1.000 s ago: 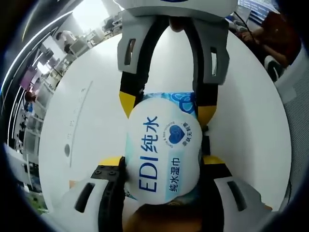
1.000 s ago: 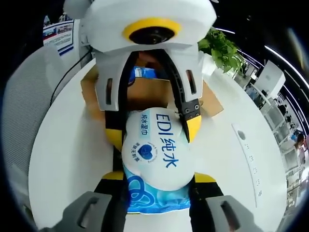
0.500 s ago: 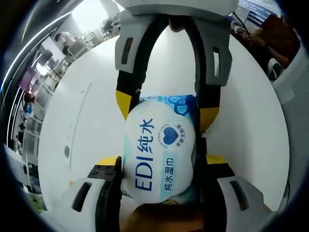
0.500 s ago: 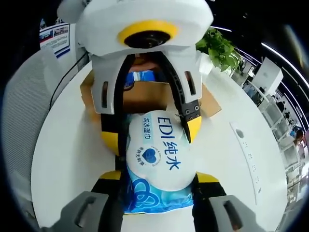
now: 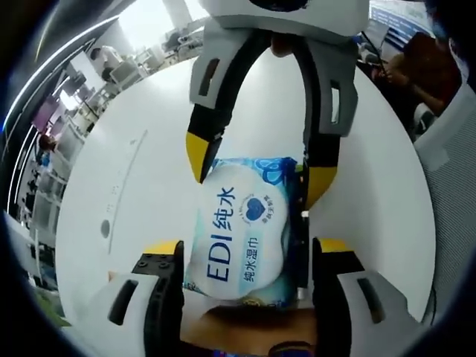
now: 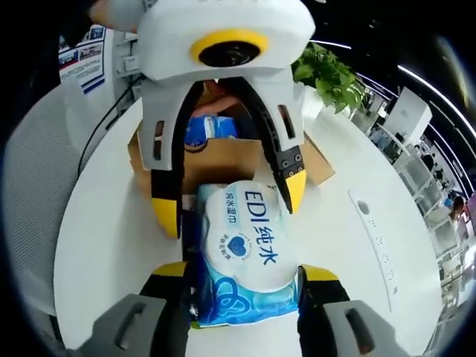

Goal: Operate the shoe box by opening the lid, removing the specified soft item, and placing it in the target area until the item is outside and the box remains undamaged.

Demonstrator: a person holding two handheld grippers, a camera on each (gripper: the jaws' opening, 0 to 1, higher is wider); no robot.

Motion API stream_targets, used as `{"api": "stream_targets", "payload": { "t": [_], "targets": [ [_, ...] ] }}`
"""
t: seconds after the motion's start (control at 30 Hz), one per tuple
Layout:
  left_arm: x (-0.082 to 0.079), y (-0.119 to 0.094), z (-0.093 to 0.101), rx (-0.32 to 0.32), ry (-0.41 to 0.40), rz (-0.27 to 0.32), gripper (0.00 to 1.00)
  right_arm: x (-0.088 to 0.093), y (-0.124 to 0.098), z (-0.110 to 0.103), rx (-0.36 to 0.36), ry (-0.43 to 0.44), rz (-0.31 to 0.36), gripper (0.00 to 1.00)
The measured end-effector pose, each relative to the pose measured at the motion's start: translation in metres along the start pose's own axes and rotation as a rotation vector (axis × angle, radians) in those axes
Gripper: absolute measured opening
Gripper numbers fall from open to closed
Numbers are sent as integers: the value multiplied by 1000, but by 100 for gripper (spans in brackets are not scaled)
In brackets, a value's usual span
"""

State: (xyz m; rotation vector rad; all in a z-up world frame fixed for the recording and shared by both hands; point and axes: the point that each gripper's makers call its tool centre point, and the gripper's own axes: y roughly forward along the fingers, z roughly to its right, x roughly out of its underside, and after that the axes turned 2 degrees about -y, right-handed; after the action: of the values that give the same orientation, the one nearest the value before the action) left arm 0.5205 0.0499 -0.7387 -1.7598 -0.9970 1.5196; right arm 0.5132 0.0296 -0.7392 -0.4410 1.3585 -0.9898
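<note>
Lying: wipes pack (image 5: 242, 230) on the white table (image 5: 134, 193) — between both grippers.
Left gripper (image 5: 245, 260): jaws apart beside the pack's near end.
Right gripper (image 6: 242, 279): jaws apart at the opposite end.
Box (image 6: 223, 160): open — behind the pack.

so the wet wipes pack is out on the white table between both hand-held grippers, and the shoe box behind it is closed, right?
Not quite: the shoe box is open, flaps spread, a blue packet visible inside, per the right gripper view. The rest holds: the wet wipes pack lies on the white table between the left hand-held gripper and the right hand-held gripper.
</note>
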Motion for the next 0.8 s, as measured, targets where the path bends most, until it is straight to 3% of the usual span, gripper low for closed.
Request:
{"api": "stream_targets", "payload": {
  "t": [0.47, 0.8],
  "targets": [
    [-8, -25, -5, -7, -80, 65, 75, -10, -18, 1, 26, 18, 10, 60],
    [0, -47, -11, -27, -105, 86, 76, -24, -24, -2, 35, 34, 27, 62]
  ]
}}
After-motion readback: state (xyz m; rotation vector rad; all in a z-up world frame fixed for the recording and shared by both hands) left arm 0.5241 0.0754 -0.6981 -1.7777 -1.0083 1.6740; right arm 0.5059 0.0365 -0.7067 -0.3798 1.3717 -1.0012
